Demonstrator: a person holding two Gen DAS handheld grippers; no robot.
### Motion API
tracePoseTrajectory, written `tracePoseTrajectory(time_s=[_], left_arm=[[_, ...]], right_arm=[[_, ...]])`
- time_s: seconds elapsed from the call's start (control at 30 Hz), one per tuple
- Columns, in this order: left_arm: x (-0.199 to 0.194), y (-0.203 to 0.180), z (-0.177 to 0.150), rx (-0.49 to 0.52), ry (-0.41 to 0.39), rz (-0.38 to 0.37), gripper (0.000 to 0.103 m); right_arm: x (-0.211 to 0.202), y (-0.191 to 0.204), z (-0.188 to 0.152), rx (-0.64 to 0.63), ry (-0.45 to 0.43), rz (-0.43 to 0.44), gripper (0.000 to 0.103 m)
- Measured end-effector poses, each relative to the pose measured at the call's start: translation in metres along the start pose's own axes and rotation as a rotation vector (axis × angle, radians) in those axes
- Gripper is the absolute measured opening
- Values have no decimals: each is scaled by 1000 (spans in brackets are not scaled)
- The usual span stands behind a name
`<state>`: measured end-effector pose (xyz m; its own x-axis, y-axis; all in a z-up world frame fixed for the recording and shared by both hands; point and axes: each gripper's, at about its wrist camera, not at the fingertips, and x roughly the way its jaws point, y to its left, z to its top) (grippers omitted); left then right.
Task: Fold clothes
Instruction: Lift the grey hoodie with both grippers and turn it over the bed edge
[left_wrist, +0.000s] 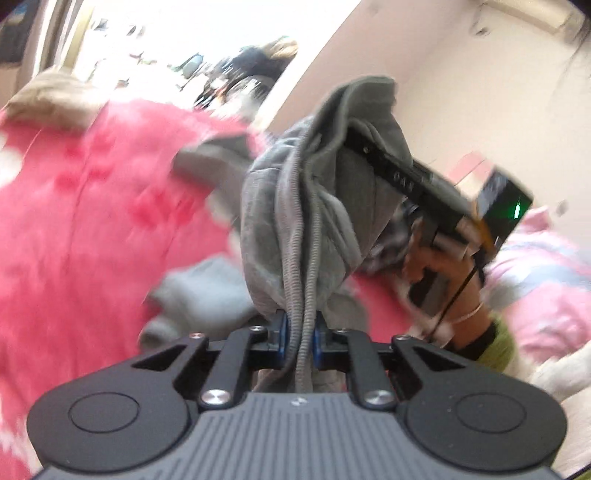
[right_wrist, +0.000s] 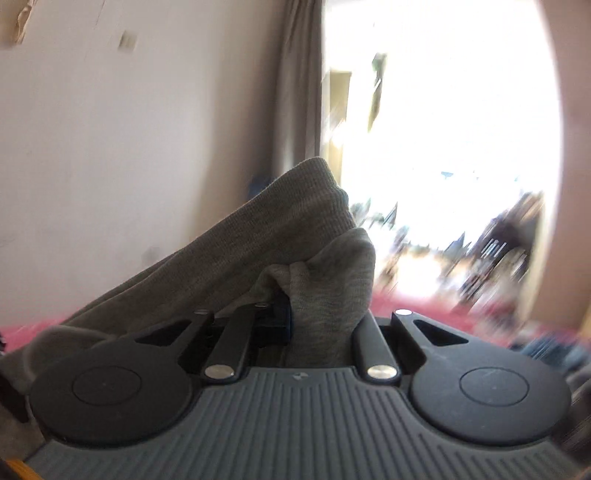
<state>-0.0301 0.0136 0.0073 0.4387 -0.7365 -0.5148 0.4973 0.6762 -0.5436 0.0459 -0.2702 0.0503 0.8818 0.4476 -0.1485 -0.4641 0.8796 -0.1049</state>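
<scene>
A grey knit garment (left_wrist: 295, 206) with a ribbed hem hangs bunched in the air above a red-pink bed cover (left_wrist: 92, 206). My left gripper (left_wrist: 301, 332) is shut on its ribbed edge, the cloth pinched between the blue pads. In the left wrist view the right gripper (left_wrist: 369, 144) reaches in from the right, held by a hand, its tips buried in the upper folds of the garment. In the right wrist view my right gripper (right_wrist: 325, 314) is shut on the same grey garment (right_wrist: 258, 236), which drapes left over the fingers and hides the tips.
A bright window (right_wrist: 443, 147) with a grey curtain (right_wrist: 295, 92) and a pale wall (right_wrist: 110, 147) lie ahead of the right gripper. A pink, white and blue patterned blanket (left_wrist: 535, 280) lies at the right of the bed. A beige pillow (left_wrist: 48, 96) sits far left.
</scene>
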Motion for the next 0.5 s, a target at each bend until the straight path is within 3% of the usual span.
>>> tracePoseTrajectory(time_s=[0.1,0.2,0.33,0.5], left_arm=[[-6,-3,14,6,-49,-76,14],[-22,9,14,-27,-96,-127,14],[-58,43,5,-128,-181,-141,14],[-119,106,-6,-314,-338,-25,13]], right_arm=[[-17,4,27,-55,-90,-68,9],[-9,13,52,-115,-99,-73,9],[47,39,78,-172,-30,37,9],[146,95,96,-244,72,221,9]])
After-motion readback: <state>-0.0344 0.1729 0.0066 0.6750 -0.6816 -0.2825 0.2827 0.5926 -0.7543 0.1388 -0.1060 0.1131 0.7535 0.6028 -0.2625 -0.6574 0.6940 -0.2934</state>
